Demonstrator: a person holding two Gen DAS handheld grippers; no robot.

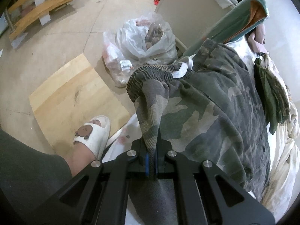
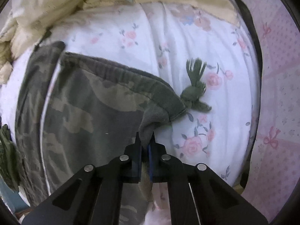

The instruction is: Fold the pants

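Observation:
Camouflage pants lie on a white floral bed sheet. In the left wrist view my left gripper is shut on a fold of the pants just below the ribbed waistband, at the bed's edge. In the right wrist view my right gripper is shut on the corner of a leg hem of the pants. A knotted green drawstring tassel lies on the sheet just beyond that corner.
A cream blanket is bunched at the far side of the bed. Other clothes lie beside the pants. On the floor are a plastic bag, a wooden board and my slippered foot.

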